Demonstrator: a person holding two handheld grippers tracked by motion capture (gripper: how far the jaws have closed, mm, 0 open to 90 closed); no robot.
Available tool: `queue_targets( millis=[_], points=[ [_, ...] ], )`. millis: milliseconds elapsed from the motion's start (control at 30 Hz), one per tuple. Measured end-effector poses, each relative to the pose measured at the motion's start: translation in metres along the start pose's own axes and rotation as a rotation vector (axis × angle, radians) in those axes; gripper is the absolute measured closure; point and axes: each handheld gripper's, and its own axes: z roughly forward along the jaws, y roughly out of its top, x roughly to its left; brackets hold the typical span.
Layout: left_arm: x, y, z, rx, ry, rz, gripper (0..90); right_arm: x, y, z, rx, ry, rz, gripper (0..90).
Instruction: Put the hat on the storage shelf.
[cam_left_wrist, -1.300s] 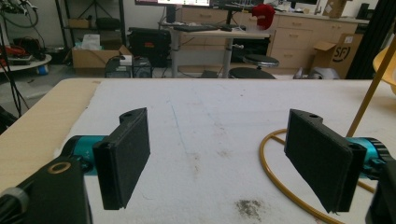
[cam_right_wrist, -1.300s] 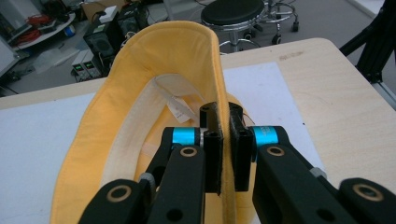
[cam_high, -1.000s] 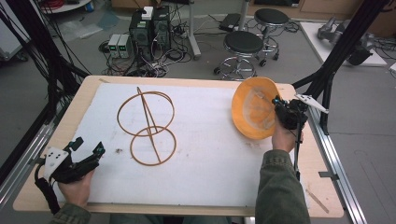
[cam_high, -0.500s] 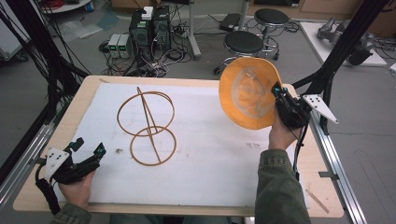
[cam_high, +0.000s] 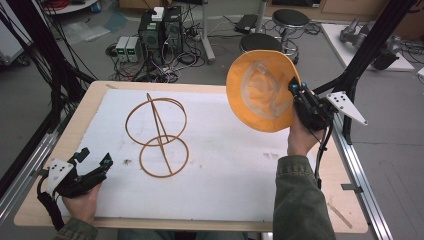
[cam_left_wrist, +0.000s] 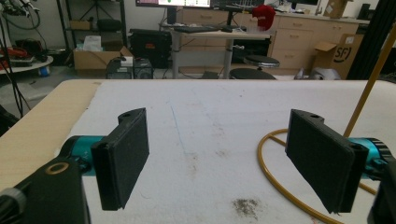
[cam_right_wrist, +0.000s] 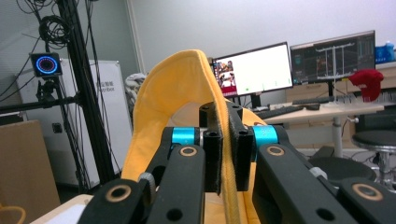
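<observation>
Brim of the yellow hat (cam_high: 260, 90) sits clenched in my right gripper (cam_high: 295, 90), raised off the tabletop (cam_high: 225, 165). I should keep that pinch firm while lowering it onto the wire stand (cam_high: 157, 135); my left gripper (cam_high: 95, 161) rests with fingers spread, empty.

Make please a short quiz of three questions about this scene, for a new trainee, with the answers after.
1. True or false: the right claw is shut on the brim of the yellow hat.
2. What lies flat on the white mat near its left half?
A. a wire stand of two rings
B. a red cup
C. a pair of scissors
3. Fill in: the left claw rests low over the mat with its pads ____.

Key
1. true
2. A
3. open, holding nothing
</observation>
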Motion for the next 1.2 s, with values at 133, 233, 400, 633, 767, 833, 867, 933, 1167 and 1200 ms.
queue_targets(
  millis=[133,233,400,633,767,833,867,933,1167,1200],
  points=[
    [-0.001,0.000,-0.001,-0.002,-0.001,0.000,21.9,0.006,0.004,0.003,-0.002,0.008,-0.005,86.6],
    [0.000,0.000,-0.001,0.001,-0.003,-0.004,21.9,0.011,0.007,0.008,-0.007,0.015,0.000,86.6],
    [0.001,0.000,0.000,0.006,0.001,-0.012,22.2,0.020,0.011,0.016,-0.013,0.039,0.002,86.6],
    [0.002,0.000,-0.001,0.001,0.000,-0.015,22.2,0.038,0.015,0.031,-0.022,0.092,0.012,86.6],
    [0.002,-0.001,0.000,0.004,-0.005,-0.018,22.2,0.051,0.015,0.039,-0.025,0.116,-0.003,86.6],
    [0.002,-0.001,0.000,0.002,-0.006,-0.017,22.2,0.057,0.016,0.044,-0.023,0.124,-0.007,86.5],
    [0.002,-0.001,0.000,0.003,-0.007,-0.016,22.2,0.061,0.016,0.046,-0.016,0.125,-0.010,86.6],
    [0.002,-0.001,0.000,0.001,-0.007,-0.018,22.2,0.067,0.017,0.049,-0.011,0.139,-0.025,86.6],
    [0.003,-0.001,0.002,0.007,-0.015,-0.017,22.2,0.090,0.016,0.061,0.006,0.157,-0.077,86.5],
    [0.003,0.000,0.002,0.006,-0.015,-0.016,22.2,0.092,0.015,0.063,0.006,0.161,-0.073,86.6]
  ],
)
